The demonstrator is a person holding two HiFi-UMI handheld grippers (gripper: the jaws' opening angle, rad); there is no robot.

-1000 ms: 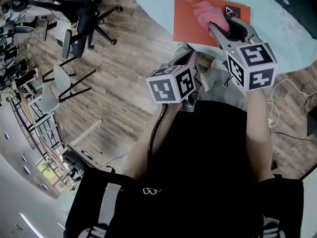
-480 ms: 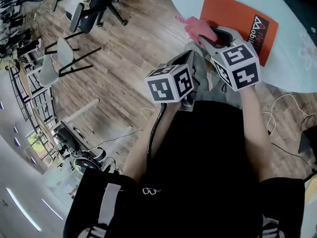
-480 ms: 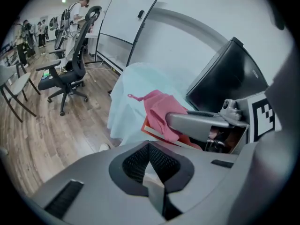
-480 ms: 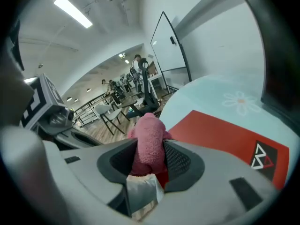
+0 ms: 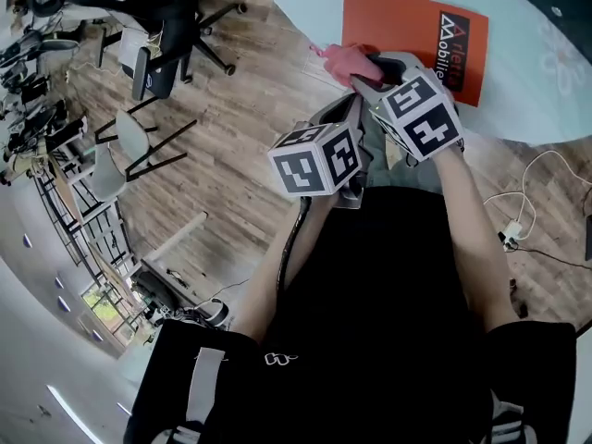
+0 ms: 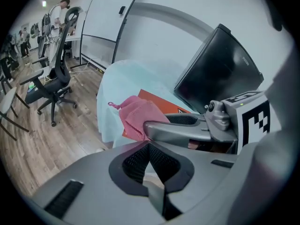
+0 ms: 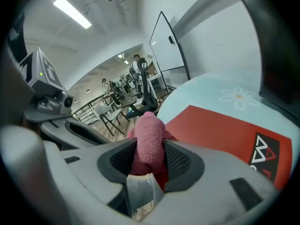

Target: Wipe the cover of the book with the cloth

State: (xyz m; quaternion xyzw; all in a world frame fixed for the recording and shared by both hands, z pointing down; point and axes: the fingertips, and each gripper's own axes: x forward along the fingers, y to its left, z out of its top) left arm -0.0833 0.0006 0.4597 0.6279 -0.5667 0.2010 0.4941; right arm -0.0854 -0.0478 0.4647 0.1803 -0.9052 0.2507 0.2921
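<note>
An orange book [image 5: 407, 35] lies flat on the pale blue table [image 5: 518, 81]. My right gripper [image 5: 363, 70] is shut on a pink cloth [image 5: 342, 60], holding it at the book's near left corner by the table edge. In the right gripper view the cloth [image 7: 149, 135] bulges up between the jaws, and the book's cover [image 7: 220, 130] spreads out ahead and to the right. My left gripper [image 5: 335, 118] hangs close beside the right one, off the table, shut and holding nothing. From the left gripper view, the cloth [image 6: 136, 116] shows in front of the book [image 6: 161, 103].
A black monitor [image 6: 220, 74] stands at the table's far side behind the book. Wooden floor [image 5: 231, 137] lies left of the table, with office chairs [image 5: 157, 35] farther off. Cables [image 5: 527, 192] trail on the floor to the right.
My right gripper has drawn the pink cloth from the middle of the cover back to the book's near left corner. The left gripper has stayed where it was.
</note>
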